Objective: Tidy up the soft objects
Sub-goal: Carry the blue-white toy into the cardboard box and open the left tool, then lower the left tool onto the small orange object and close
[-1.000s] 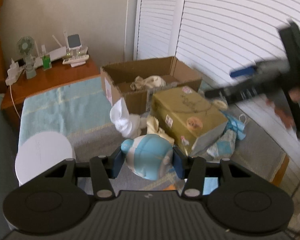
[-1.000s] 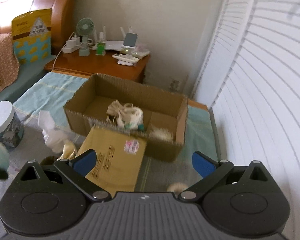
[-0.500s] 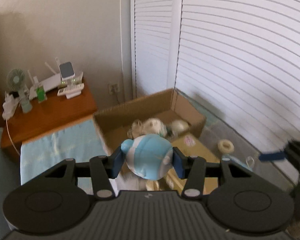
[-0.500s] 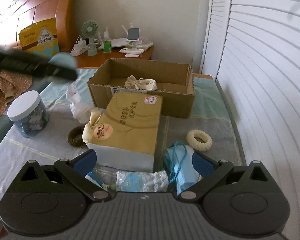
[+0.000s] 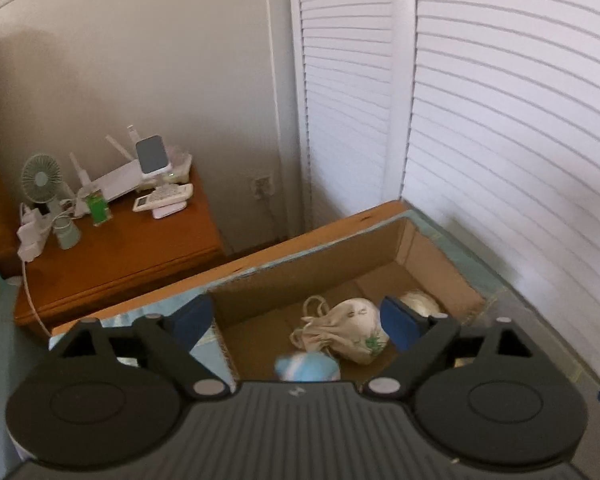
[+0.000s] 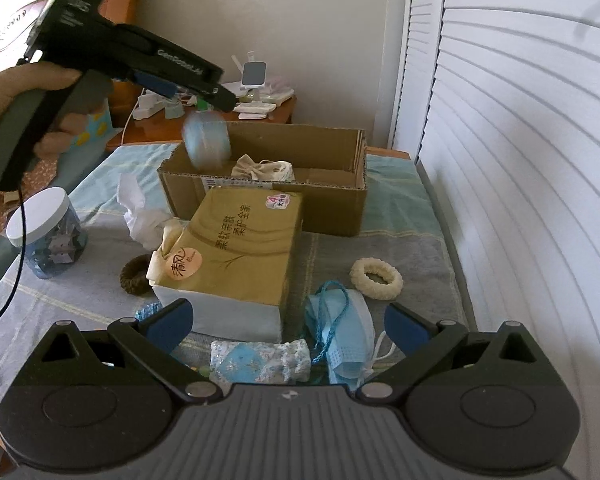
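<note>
My left gripper (image 5: 296, 318) is open above the near left end of the cardboard box (image 5: 440, 280). The blue-and-white plush toy (image 5: 307, 367) is loose below its jaws; in the right wrist view the toy (image 6: 207, 143) is blurred in mid-air just under the left gripper (image 6: 216, 98), at the box (image 6: 332, 208) rim. A cream drawstring pouch (image 5: 346, 334) and a pale fluffy item (image 5: 420, 300) lie inside the box. My right gripper (image 6: 286, 322) is open and empty, low over a blue lace pouch (image 6: 260, 362) and a blue face mask (image 6: 346, 338).
A tan tissue pack (image 6: 240, 248) lies in front of the box. A cream scrunchie (image 6: 376, 278), brown scrunchie (image 6: 134, 274), crumpled white tissue (image 6: 138, 216) and white-lidded jar (image 6: 46, 234) sit on the bedspread. A cluttered wooden nightstand (image 5: 112, 248) stands behind; louvred doors (image 6: 520, 160) stand to the right.
My left gripper has opened over the box and let go of the blue plush toy, which is dropping. My right gripper stays open and has barely moved over the last half second.
</note>
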Available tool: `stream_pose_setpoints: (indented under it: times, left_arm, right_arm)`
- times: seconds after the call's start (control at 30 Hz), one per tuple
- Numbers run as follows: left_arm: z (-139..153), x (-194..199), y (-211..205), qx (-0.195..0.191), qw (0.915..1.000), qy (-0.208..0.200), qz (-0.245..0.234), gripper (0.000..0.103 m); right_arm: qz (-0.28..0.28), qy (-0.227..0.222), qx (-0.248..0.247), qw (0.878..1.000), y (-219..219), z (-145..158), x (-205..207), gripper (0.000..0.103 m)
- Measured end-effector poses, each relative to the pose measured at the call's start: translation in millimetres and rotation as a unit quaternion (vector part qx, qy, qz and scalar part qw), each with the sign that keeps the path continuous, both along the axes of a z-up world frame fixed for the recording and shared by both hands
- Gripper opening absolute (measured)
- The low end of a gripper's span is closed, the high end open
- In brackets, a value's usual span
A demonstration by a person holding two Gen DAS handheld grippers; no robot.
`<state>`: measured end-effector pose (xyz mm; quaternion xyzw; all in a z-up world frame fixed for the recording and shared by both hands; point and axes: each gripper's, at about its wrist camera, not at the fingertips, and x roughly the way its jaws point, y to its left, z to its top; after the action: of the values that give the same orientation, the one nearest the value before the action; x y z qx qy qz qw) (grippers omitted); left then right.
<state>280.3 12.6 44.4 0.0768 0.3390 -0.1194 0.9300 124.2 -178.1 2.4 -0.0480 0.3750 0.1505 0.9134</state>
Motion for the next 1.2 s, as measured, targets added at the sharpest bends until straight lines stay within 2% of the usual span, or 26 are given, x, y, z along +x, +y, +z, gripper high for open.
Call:
stream_pose_setpoints:
  times: [0.27,0.5,0.67,0.83,0.97,1.1,1.2]
  left_arm:
    - [-2.9,-29.5,9.4,-0.002,1.0,0.009,-0.003,0.094]
    - [-0.7,-74.8,21.1,-0.023,0.9997,0.007,0.004,0.095]
    - [-5.4,-109.8,24.1,-0.02,0.9998,0.002,0.005,0.096]
    - [-20.3,-136.7,26.4,-0.017,0.9997,0.015,0.013,0.096]
    - [-38.4,-156.9,24.9,0.007,0.9992,0.018,0.035,0.095]
    - [-56.9,-173.5,29.0,-0.011,0.9974,0.046,0.054,0.092]
    - [-68.8,-186.1,29.9,-0.018,0.996,0.049,0.073,0.089]
  right_arm:
    - [0.006,0.003,0.0,1.0,2.2,-1.4,-1.7,0.103]
    - [0.0,-0.003,0.001,1.0,-0.1,1.3,-9.3,0.103]
    - [-0.002,-0.001,-0.006,1.0,-1.2,-2.8,-16.6,0.103]
    - [0.0,0.004,-0.01,1.0,-1.4,-8.1,-25.4,0.103]
    - [-0.001,-0.005,-0.01,1.0,-1.6,-6.5,-33.5,0.103]
    - [-0.001,-0.009,-0.005,1.0,-3.1,-6.3,-37.9,0.103]
    - [0.001,-0.009,-0.003,1.0,-3.5,-9.1,-40.2,0.103]
